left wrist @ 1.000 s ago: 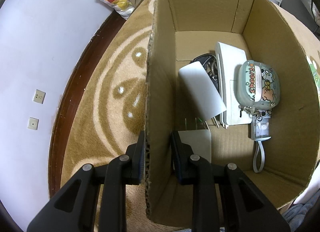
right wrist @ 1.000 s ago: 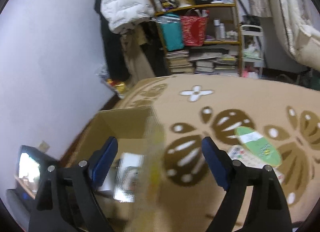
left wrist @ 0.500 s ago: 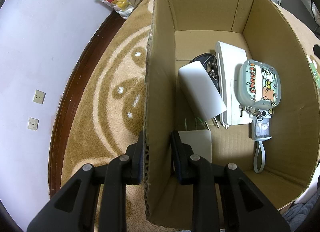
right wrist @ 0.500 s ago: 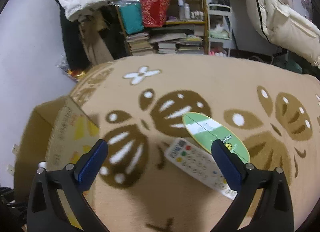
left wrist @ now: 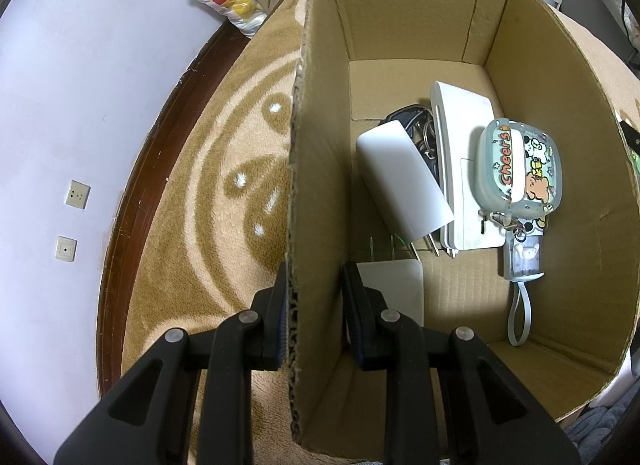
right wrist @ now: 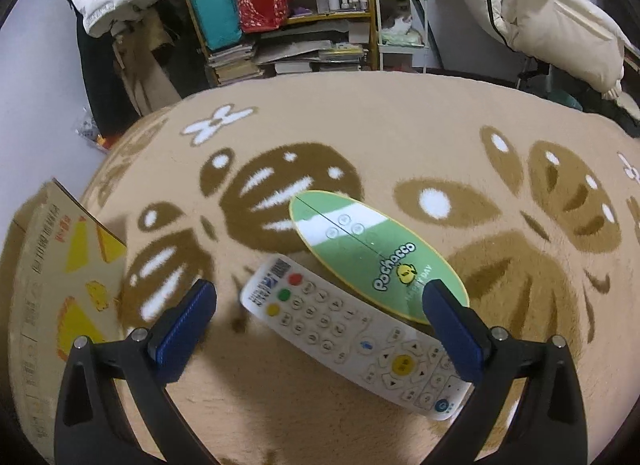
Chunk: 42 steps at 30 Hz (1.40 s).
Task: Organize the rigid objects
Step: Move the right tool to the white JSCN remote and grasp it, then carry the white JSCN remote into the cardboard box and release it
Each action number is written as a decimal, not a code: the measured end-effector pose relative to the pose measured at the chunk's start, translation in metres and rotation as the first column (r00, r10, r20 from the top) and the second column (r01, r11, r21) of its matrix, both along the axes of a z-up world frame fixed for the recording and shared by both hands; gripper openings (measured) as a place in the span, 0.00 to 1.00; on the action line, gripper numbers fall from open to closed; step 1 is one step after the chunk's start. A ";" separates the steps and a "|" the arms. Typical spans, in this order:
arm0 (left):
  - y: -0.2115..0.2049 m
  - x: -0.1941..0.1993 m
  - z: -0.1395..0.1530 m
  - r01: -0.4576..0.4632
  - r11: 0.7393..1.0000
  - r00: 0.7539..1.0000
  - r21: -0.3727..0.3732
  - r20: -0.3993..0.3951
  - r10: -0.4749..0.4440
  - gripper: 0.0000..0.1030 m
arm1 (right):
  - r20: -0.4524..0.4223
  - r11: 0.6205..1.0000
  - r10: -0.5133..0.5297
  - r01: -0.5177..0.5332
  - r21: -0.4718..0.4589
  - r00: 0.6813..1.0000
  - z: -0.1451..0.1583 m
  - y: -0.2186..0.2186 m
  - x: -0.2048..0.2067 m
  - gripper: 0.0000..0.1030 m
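In the left wrist view, the left gripper [left wrist: 314, 315] clamps the near side wall of the open brown cardboard box [left wrist: 540, 77], one finger outside over the tan patterned carpet [left wrist: 224, 193] and one inside; within the box lie a flat white slab [left wrist: 464, 169], a white rectangular card [left wrist: 404, 181] leaning over a bunch of dark keys [left wrist: 416, 125], and a pale green cartoon-printed case [left wrist: 520, 169] against the far side wall. In the right wrist view, the right gripper [right wrist: 320, 323] hangs with its blue-padded fingers [right wrist: 184, 319] spread wide and empty just above a white remote control with coloured buttons [right wrist: 352, 335], which lies on the carpet to the right of the box [right wrist: 60, 265], its far edge touching a green oval fan marked "Pochacco" [right wrist: 372, 249].
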<state>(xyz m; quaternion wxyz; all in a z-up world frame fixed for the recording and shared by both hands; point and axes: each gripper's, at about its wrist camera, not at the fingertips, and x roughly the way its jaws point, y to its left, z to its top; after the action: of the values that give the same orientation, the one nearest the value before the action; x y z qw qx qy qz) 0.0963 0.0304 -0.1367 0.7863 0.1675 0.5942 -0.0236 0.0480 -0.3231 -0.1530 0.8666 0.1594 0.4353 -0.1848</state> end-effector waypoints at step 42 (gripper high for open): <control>-0.002 -0.002 -0.001 0.013 1.000 1.000 0.011 0.002 -0.013 0.24 | 0.003 0.995 0.064 -0.064 0.080 0.998 0.002 0.053 -0.018 0.42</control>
<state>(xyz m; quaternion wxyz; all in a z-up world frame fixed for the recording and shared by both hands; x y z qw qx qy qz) 0.0944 0.0284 -0.1376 0.7860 0.1756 0.5923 -0.0251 0.0301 -0.2706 -0.1509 0.8652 0.1799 0.4470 -0.1392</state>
